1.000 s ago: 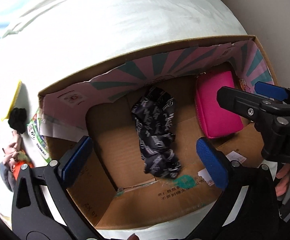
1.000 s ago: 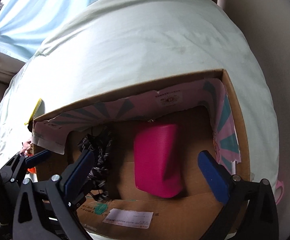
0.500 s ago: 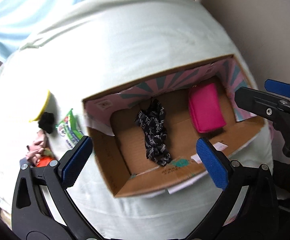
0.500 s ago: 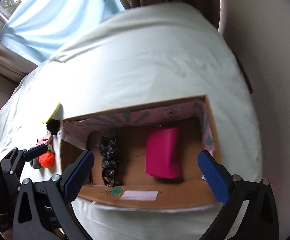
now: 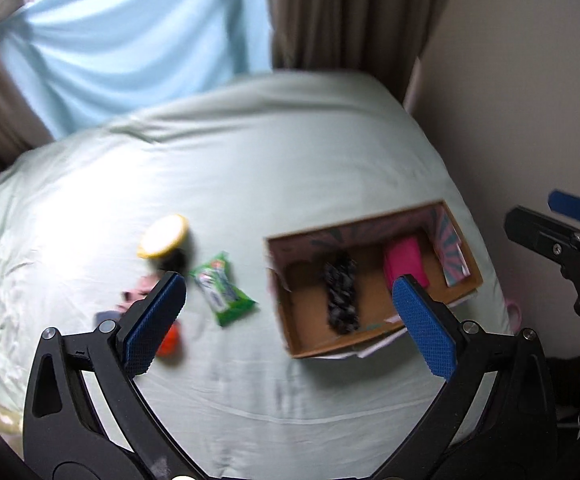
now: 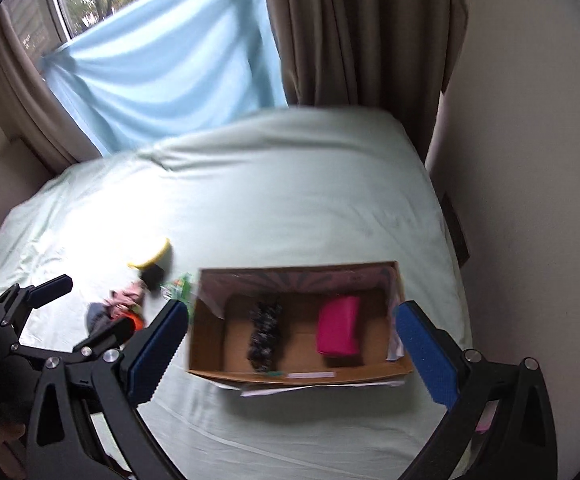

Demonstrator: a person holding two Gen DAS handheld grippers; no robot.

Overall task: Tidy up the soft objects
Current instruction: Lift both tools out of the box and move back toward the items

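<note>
A cardboard box (image 5: 285,320) (image 6: 205,344) lies open on the pale green bed. Inside it are a black patterned cloth (image 5: 342,296) (image 6: 265,332) and a pink pouch (image 5: 406,264) (image 6: 338,332). Left of the box lie a green packet (image 5: 221,288) (image 6: 177,286), a yellow-rimmed round thing (image 5: 163,236) (image 6: 149,258), a black soft item (image 5: 173,260) (image 6: 151,276), a pink soft toy (image 5: 141,290) (image 6: 123,298) and an orange item (image 5: 169,340) (image 6: 135,320). My left gripper (image 5: 290,320) is open and empty, high above the bed. My right gripper (image 6: 290,352) is open and empty above the box.
The bed (image 5: 269,168) fills both views. A light blue curtain (image 6: 161,64) and brown drapes (image 6: 350,32) hang behind it, a wall (image 6: 530,160) runs along the right side. A pink object (image 5: 514,312) peeks out at the bed's right edge.
Both grippers have pulled up and back from the box, so the whole bed and the loose items left of the box now show. Both stay open.
</note>
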